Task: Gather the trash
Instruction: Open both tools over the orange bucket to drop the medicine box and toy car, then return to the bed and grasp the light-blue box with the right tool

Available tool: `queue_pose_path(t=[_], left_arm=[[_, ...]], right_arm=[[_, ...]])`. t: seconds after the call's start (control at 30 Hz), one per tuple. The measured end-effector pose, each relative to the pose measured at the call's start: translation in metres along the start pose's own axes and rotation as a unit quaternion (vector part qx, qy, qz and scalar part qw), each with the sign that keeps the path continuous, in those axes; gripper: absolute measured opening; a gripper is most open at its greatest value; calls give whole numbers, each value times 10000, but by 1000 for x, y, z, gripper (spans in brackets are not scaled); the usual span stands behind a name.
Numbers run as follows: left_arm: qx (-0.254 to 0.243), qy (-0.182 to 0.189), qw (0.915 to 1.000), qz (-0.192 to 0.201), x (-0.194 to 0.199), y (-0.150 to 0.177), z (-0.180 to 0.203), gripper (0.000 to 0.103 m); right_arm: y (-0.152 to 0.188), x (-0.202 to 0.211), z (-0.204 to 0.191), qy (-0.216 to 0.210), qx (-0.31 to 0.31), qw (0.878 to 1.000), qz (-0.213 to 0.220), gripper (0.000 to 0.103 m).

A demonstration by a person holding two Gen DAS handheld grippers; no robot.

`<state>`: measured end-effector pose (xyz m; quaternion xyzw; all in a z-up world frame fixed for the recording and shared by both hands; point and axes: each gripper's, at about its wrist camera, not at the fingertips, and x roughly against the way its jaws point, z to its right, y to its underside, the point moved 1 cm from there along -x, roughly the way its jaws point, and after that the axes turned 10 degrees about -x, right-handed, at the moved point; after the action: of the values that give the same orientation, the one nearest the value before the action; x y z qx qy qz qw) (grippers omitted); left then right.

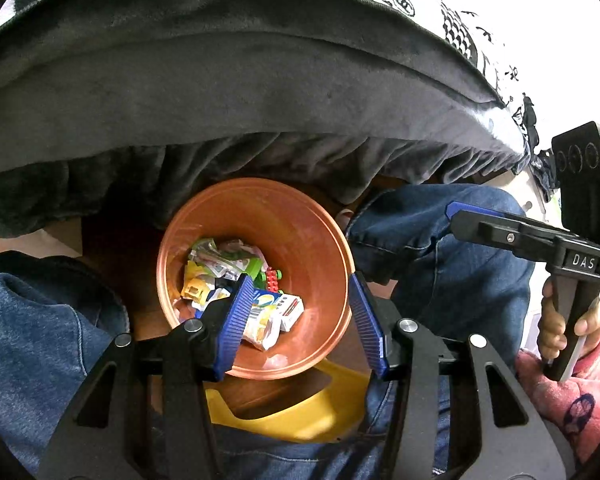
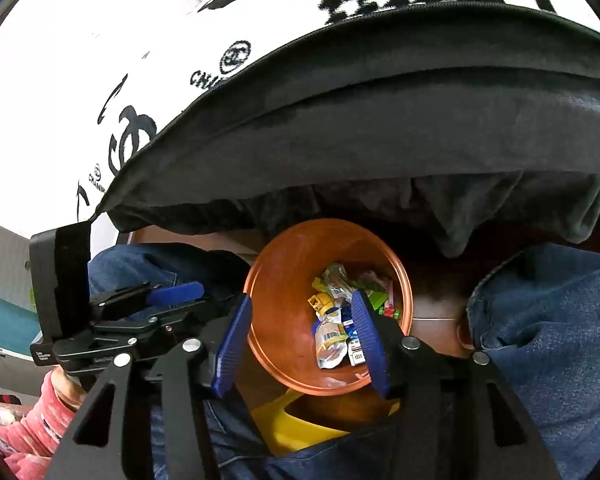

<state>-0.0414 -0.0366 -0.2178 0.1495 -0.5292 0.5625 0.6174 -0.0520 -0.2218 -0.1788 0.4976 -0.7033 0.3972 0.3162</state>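
Above the round orange plastic bin [image 1: 320, 248], both grippers, left [image 1: 304, 320] and right [image 2: 300, 344], hang open and empty; its crumpled wrappers [image 1: 228, 264] look light and crushable, best pinched at a fold.

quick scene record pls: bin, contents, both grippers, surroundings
bin: orange, upright on the floor between the person's knees
contents: wrappers and packets, a green and red toy piece
left gripper: open, empty, above the bin
right gripper: open, empty, above the bin
stool: yellow, beside the bin
behind: dark cushion edge over the bin
person: jeans, pink sleeve
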Motion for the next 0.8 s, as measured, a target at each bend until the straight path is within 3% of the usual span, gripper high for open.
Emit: queue_pose_path(t=[0.3, 0.37, 0.43, 0.57, 0.67, 0.8], left_arm=[[-50, -12, 10000, 25, 9, -5, 4, 50], [-162, -122, 9996, 183, 23, -12, 7, 69], [-221, -226, 9983, 499, 45, -24, 11, 80], [-364, -282, 9920, 1171, 90, -51, 17, 91], [-545, -566, 9842, 1584, 118, -73, 20, 92], [-520, -800, 9781, 1850, 135, -103, 15, 93]], right_arm=[[-5, 7, -3, -13, 41, 10000, 82, 52], [-13, 15, -6, -25, 82, 9998, 187, 54], [-26, 28, -12, -65, 165, 9989, 424, 59], [-58, 53, -24, -74, 308, 9953, 913, 63], [-88, 71, -39, -87, 485, 9899, 1327, 70], [-141, 85, -67, 213, 870, 9738, 2091, 80]])
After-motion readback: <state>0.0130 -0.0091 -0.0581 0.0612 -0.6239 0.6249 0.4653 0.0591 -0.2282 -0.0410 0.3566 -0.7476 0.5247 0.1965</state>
